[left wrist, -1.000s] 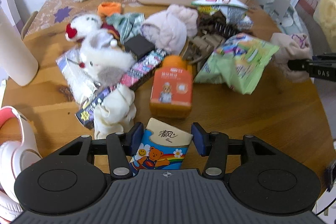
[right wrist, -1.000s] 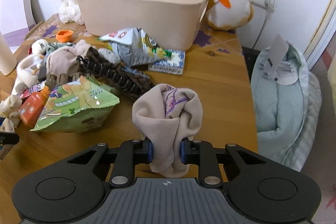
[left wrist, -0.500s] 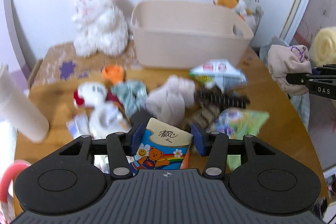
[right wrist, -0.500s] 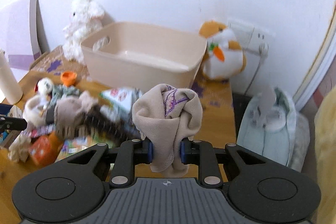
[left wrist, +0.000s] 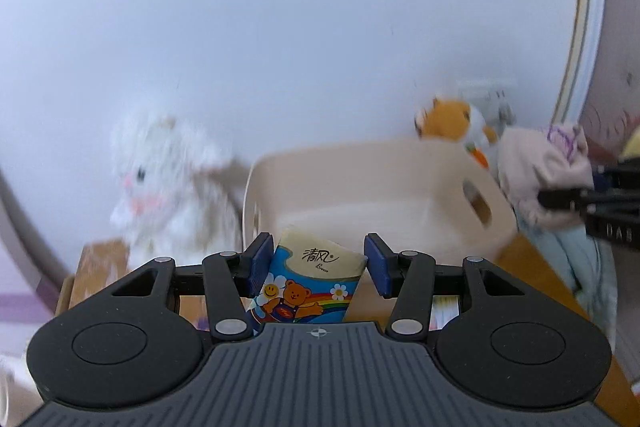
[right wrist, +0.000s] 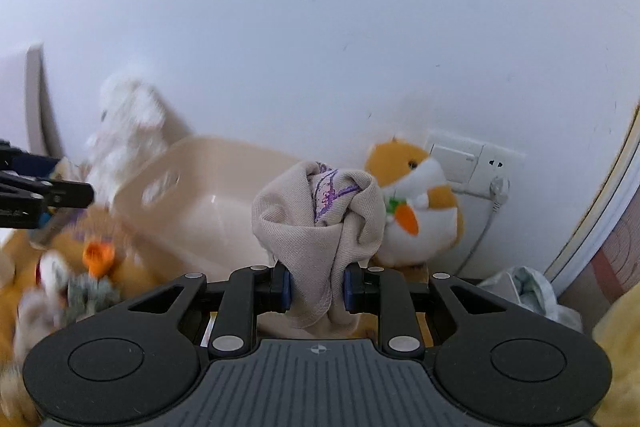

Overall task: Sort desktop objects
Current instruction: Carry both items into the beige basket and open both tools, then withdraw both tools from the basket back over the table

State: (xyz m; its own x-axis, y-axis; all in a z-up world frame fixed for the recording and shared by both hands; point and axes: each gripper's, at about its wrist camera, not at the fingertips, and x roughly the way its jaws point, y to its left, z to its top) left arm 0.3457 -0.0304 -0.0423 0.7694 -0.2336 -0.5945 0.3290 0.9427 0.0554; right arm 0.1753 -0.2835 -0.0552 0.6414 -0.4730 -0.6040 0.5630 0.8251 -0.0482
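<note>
Readable text: the tissue pack (left wrist: 316, 281) held in the left gripper (left wrist: 318, 265) carries the Chinese brand characters 清风 with a small, illegible script line under them, printed on its tan upper panel above the bear-and-rainbow picture. The right gripper (left wrist: 600, 205), at the far right edge of the left wrist view, shows pale letters "DAS" on its black body, blurred. Nothing else legible; the purple marks on the beige cloth (right wrist: 320, 223) can't be read.
</note>
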